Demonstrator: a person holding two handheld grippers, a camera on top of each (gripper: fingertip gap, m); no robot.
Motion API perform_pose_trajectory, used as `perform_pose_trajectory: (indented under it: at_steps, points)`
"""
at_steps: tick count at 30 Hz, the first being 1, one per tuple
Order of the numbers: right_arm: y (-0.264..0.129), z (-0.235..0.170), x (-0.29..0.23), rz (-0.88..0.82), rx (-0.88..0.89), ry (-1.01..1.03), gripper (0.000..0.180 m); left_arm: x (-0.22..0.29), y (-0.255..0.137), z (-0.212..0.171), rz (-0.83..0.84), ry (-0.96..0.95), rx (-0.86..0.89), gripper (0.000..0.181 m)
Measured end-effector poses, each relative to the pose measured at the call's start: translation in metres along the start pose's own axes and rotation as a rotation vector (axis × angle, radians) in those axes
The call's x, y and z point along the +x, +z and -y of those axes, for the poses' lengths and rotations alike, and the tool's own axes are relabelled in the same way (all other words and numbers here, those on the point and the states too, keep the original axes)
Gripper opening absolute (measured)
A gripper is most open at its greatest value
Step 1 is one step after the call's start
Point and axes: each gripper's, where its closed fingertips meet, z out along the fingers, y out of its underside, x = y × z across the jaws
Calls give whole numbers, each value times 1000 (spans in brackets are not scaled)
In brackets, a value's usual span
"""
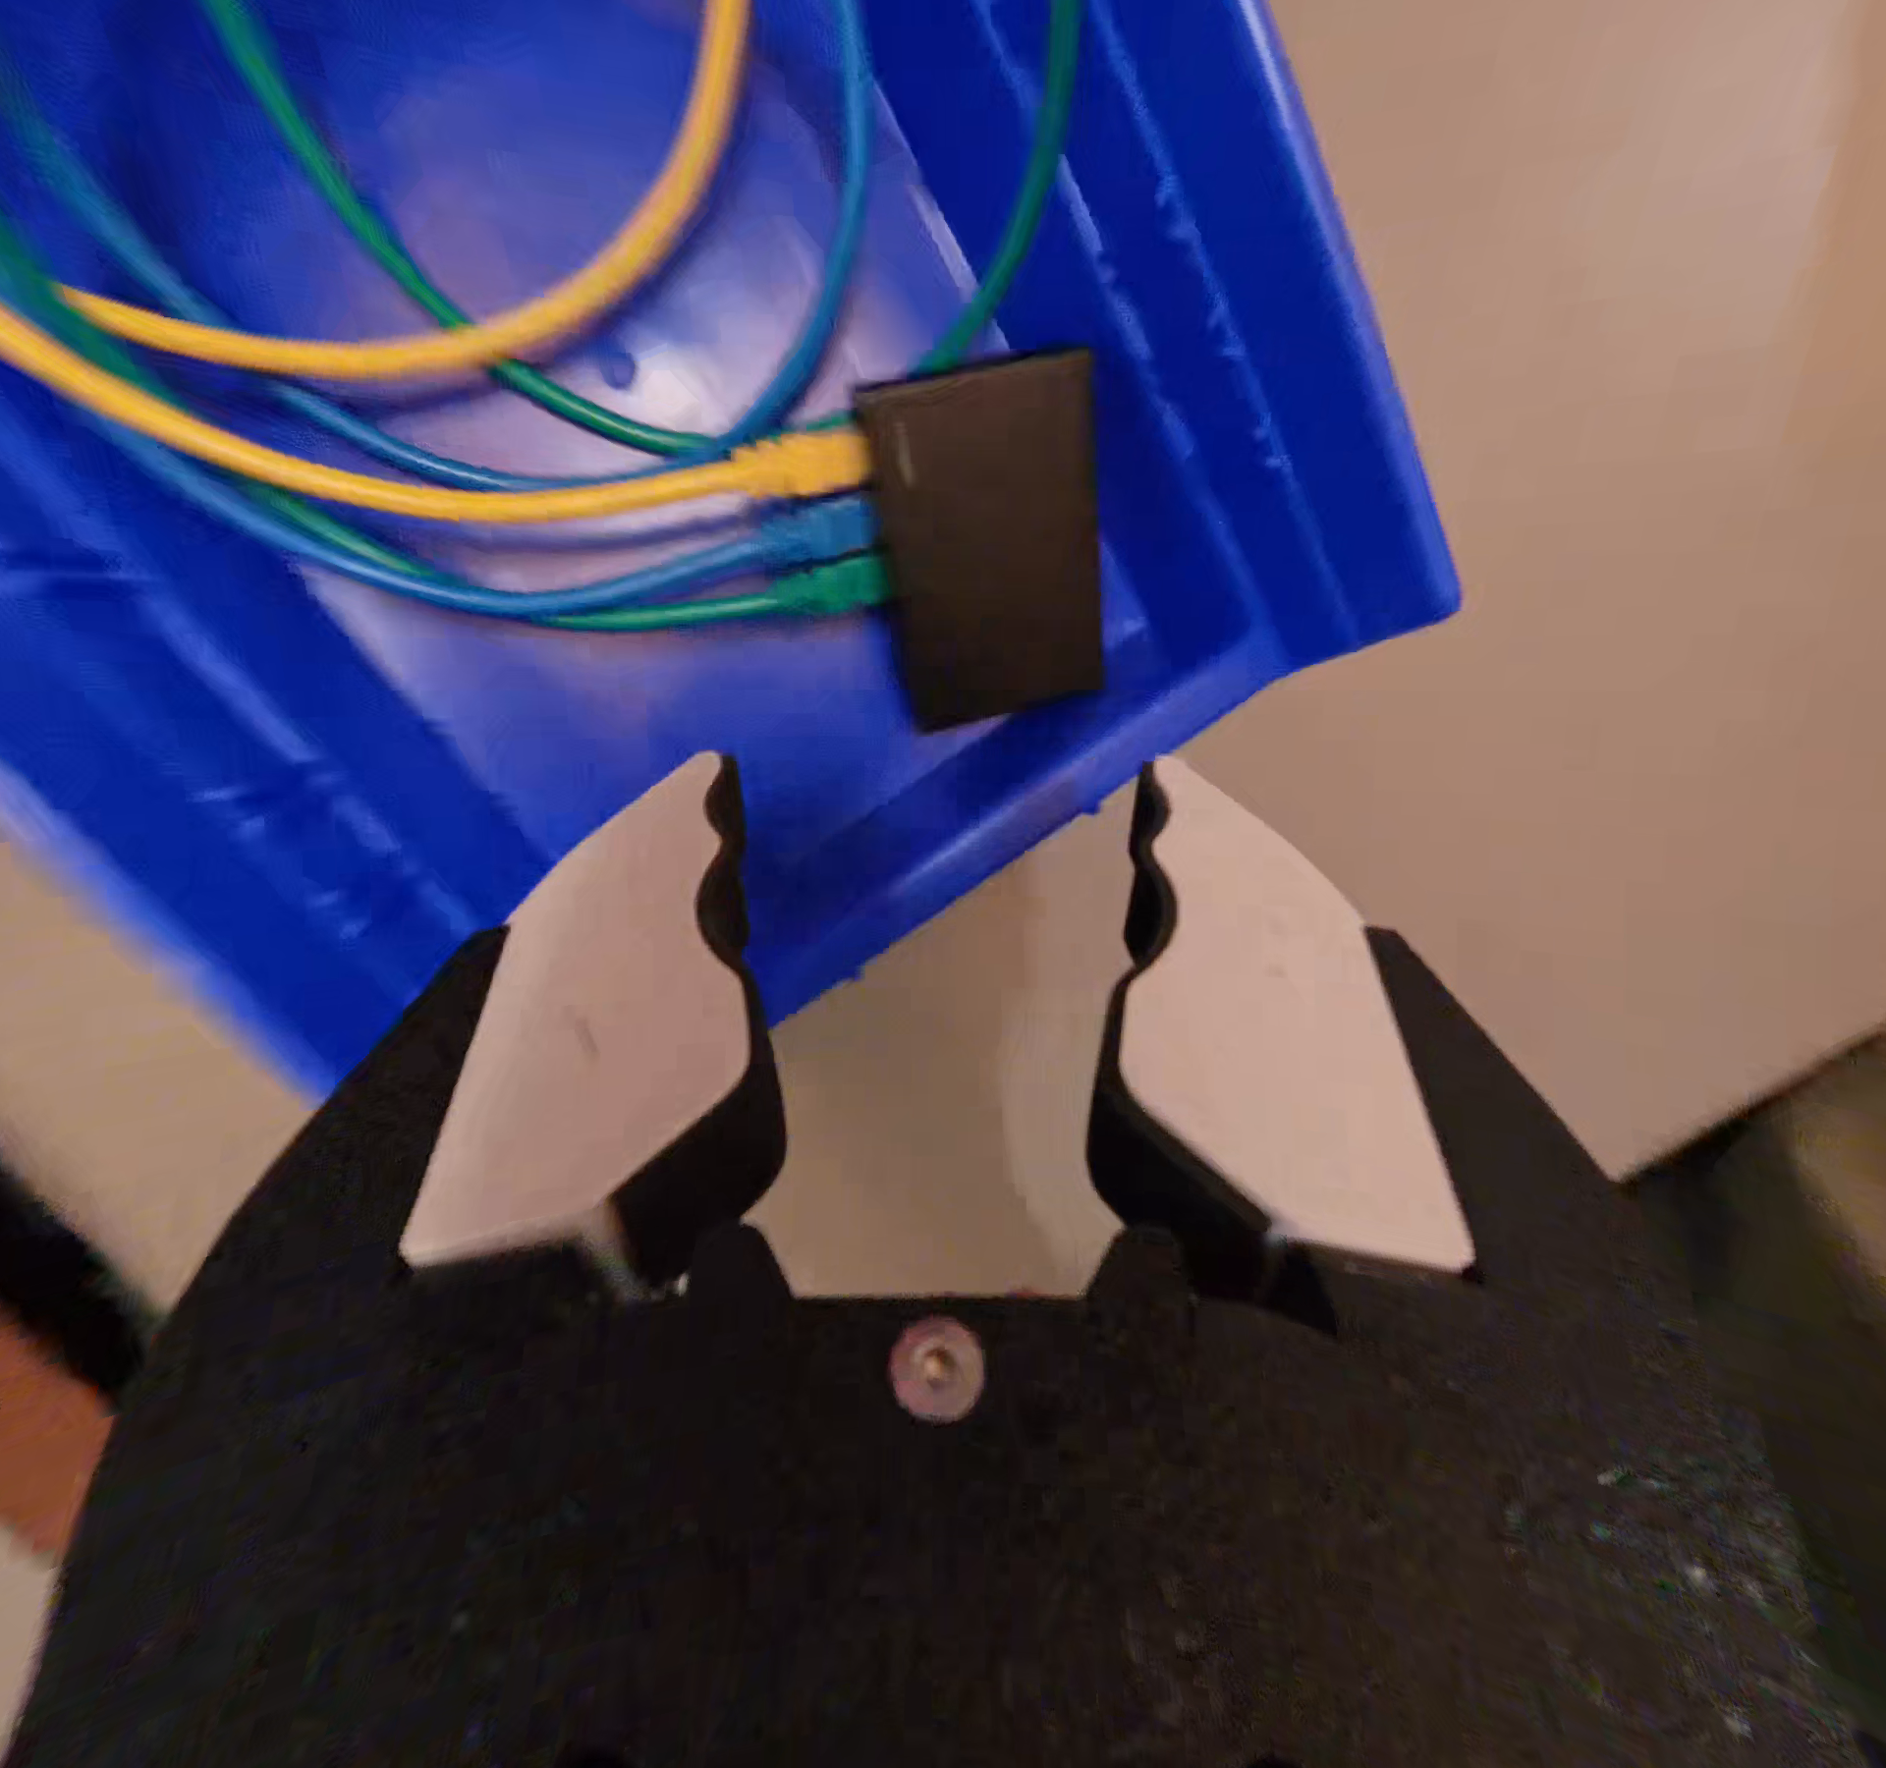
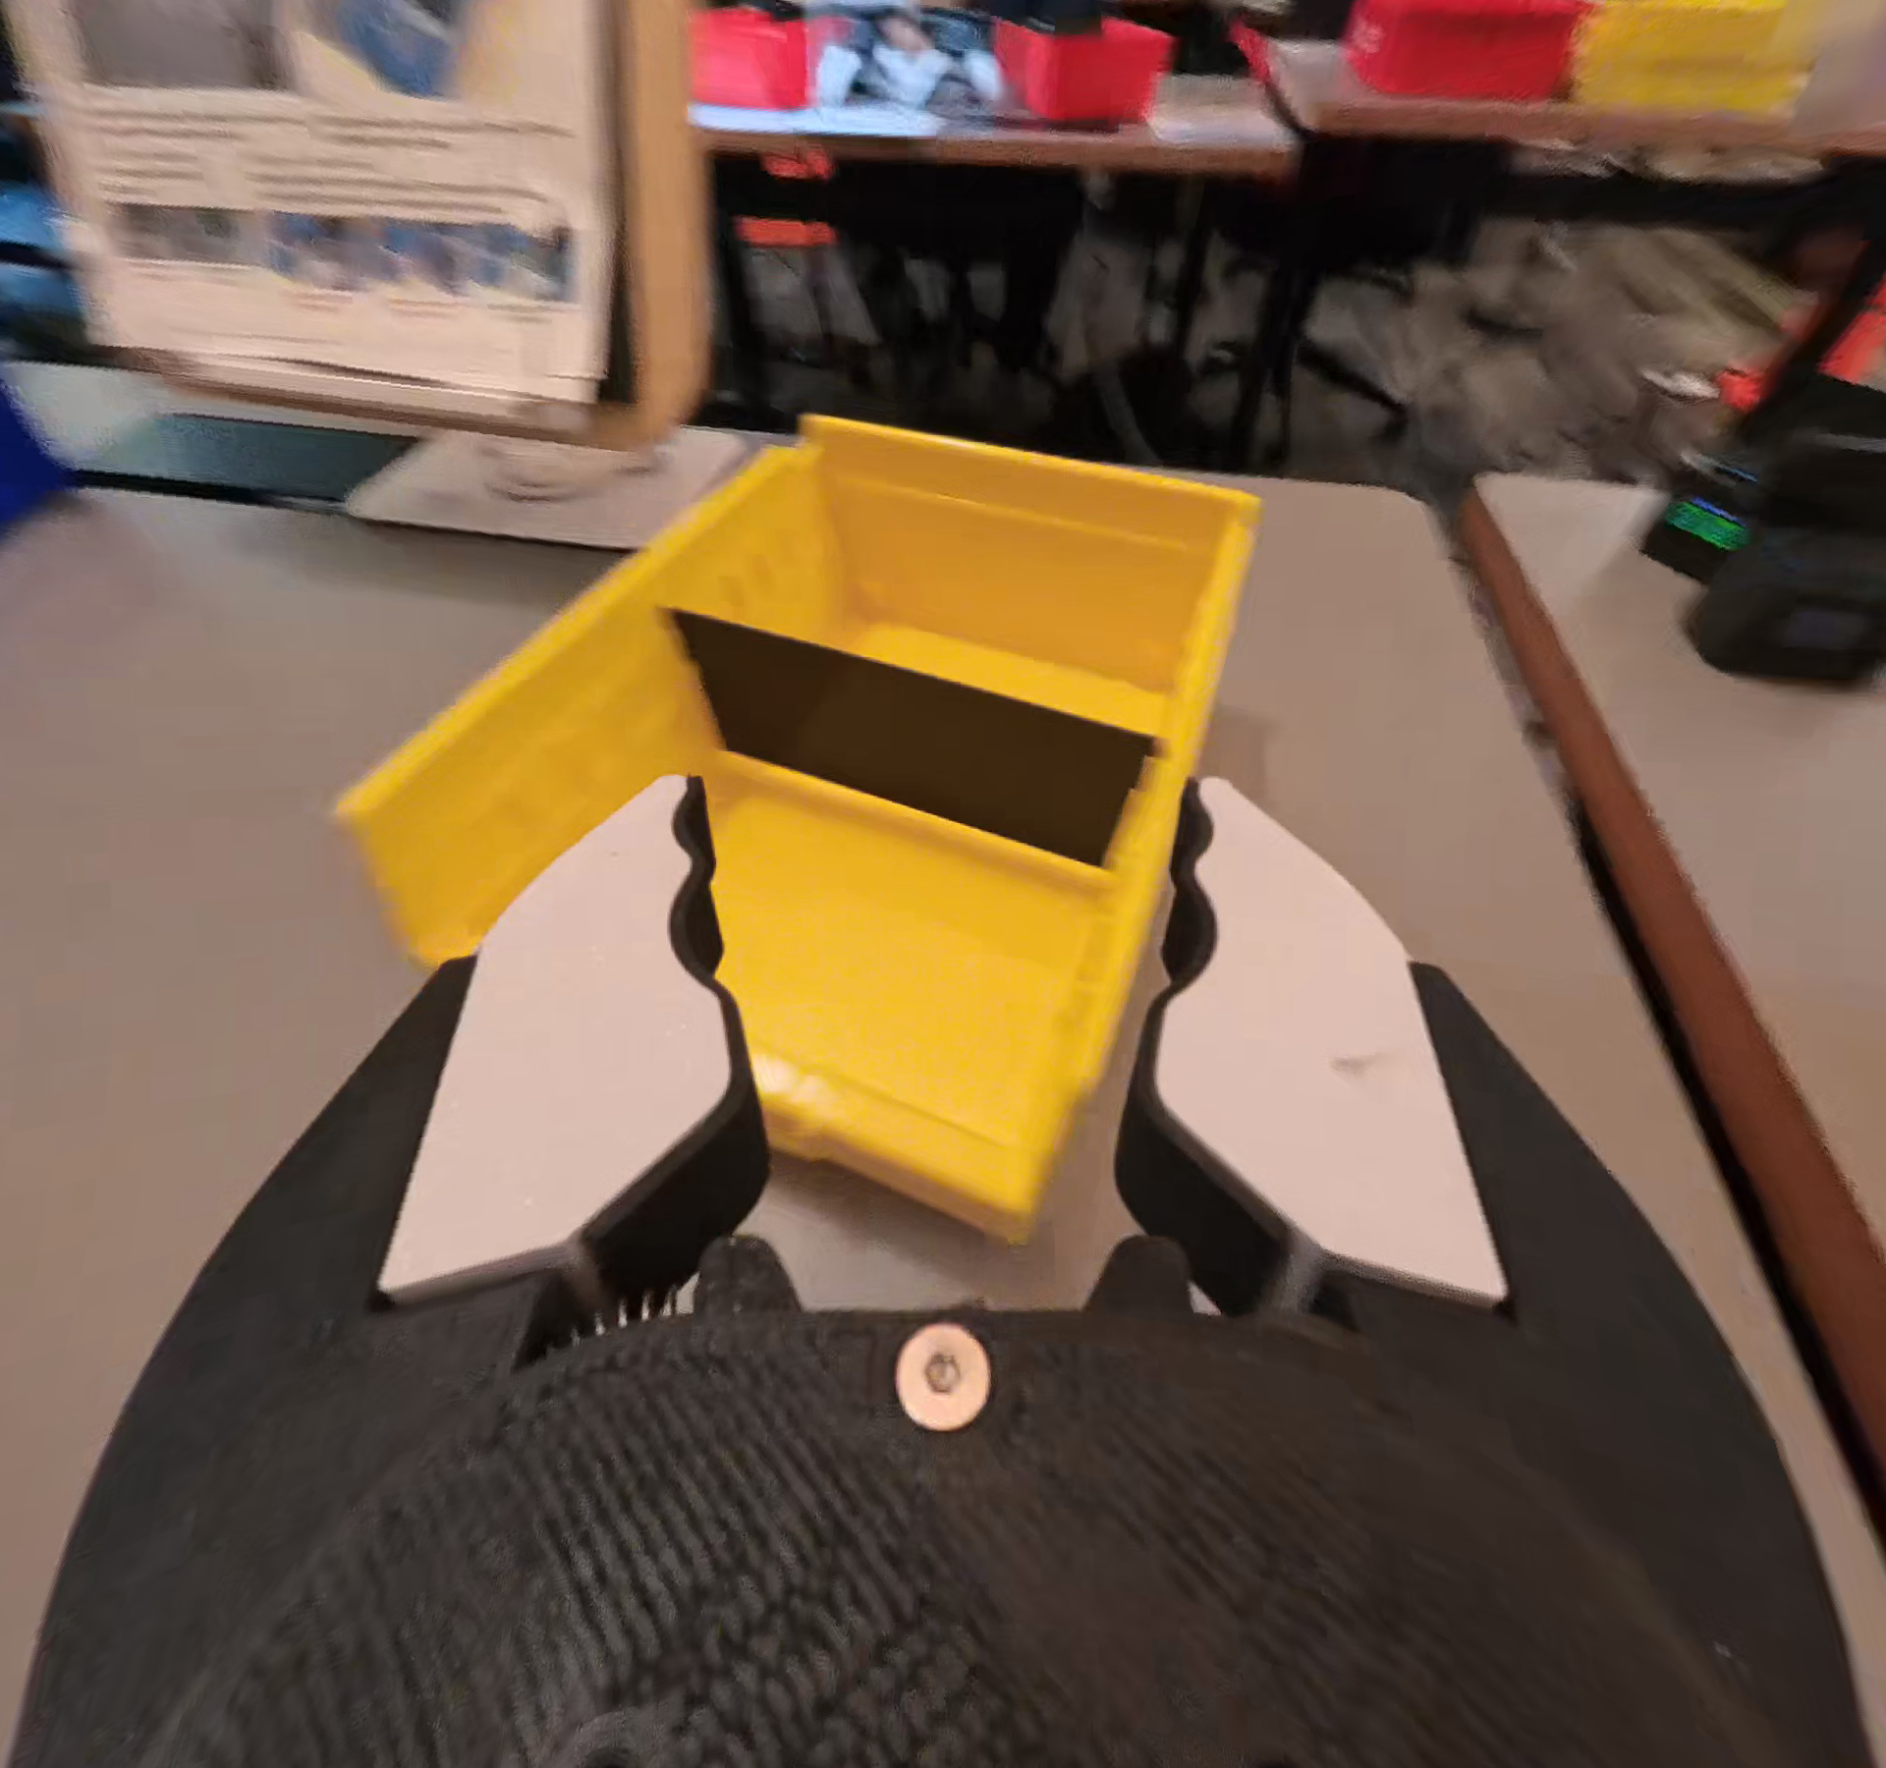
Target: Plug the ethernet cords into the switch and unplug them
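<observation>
In the left wrist view a small black switch (image 1: 985, 535) lies in a blue bin (image 1: 1225, 311) near its right corner. A yellow cord (image 1: 408, 484), a blue cord (image 1: 806, 535) and a green cord (image 1: 827, 588) are plugged into its left side. Their loops lie across the bin floor. A further green cord (image 1: 1041, 188) runs to the switch's top edge. My left gripper (image 1: 934, 780) is open and empty, hovering just short of the bin's near rim, below the switch. My right gripper (image 2: 934, 801) is open and empty over a yellow bin (image 2: 510, 780); no switch or cord shows there.
The yellow bin has a black divider (image 2: 919, 739) across its middle. A poster board (image 2: 337, 147) stands at the back left of the grey table (image 2: 204, 699). A second table (image 2: 1755, 801) with a black device (image 2: 1796, 596) is to the right. Red bins (image 2: 1082, 66) sit on far tables.
</observation>
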Motion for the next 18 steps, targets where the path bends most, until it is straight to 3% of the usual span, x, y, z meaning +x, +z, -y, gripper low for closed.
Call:
perform_pose_trajectory:
  at_steps: [1, 5, 8, 10, 14, 18]
  points:
    - [-3, 4, -21, 69, 8, -16, 87, 1, 11, -2, -26, -4, -50, 72]
    - [-13, -3, -87, 255, -4, -14, 89, -20, 45, -20, -65, -44, -247, 83]
    - [-20, -10, -119, 390, -5, 17, 86, 8, 55, -13, -372, -162, -234, 86]
    - [-20, -13, -126, 417, -13, 42, 87, 17, 63, -9, -439, -165, -234, 83]
    - [-11, -23, -133, 428, -48, 43, 86, 23, 77, -5, -389, -82, -257, 49]
    - [-3, -27, -141, 430, -66, 4, 87, 31, 83, 4, -398, -88, -241, 44]
